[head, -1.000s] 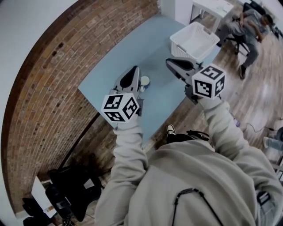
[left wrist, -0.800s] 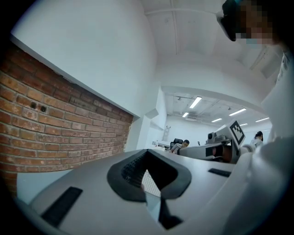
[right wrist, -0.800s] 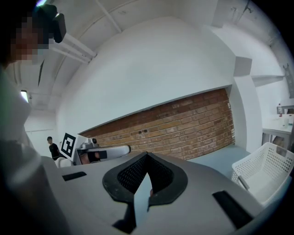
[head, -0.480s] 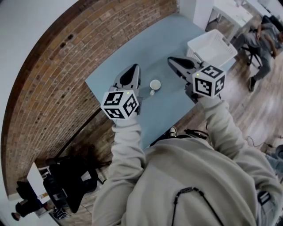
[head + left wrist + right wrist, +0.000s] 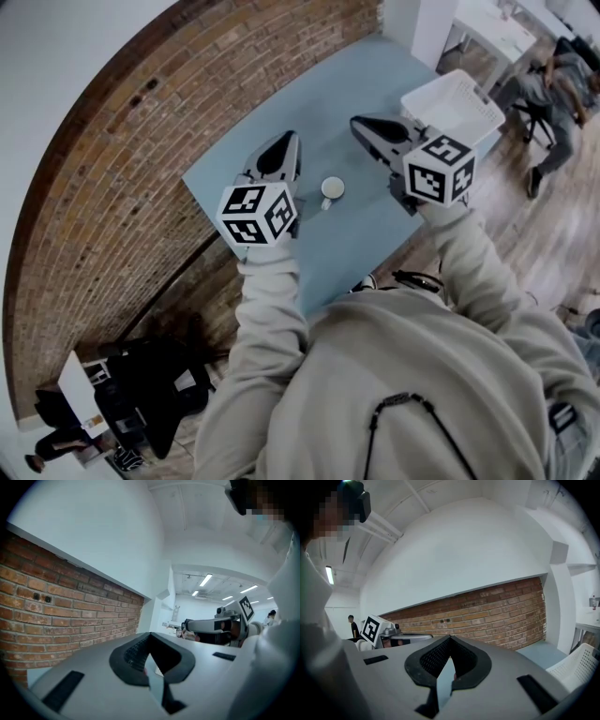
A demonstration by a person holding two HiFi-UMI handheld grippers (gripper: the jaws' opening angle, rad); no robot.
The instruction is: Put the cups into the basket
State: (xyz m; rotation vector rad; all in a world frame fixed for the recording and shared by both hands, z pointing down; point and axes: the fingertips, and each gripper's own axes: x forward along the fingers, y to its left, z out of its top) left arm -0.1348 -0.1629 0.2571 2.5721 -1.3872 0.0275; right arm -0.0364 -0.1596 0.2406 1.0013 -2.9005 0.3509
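Blue bench (image 5: 352, 246) against a brick wall (image 5: 122, 141). Nearest me, left gripper (image 5: 284, 146) and right gripper (image 5: 364, 127) are both pinched shut and empty. The cup (image 5: 331, 189) sits mid-bench between them, upright, mouth up, long axis vertical, handle seemingly toward the near edge. The basket (image 5: 439, 86) is at the far right corner. If I go in with the jaws closed, I'd knock the cup over.

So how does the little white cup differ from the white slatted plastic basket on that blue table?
The small round white cup with a handle is far smaller than the white rectangular plastic basket. The cup is round; the basket is boxy with slatted walls. The cup stands mid-table between the left gripper and right gripper; the basket sits at the blue table's right corner. Both are white, open-topped and upright.
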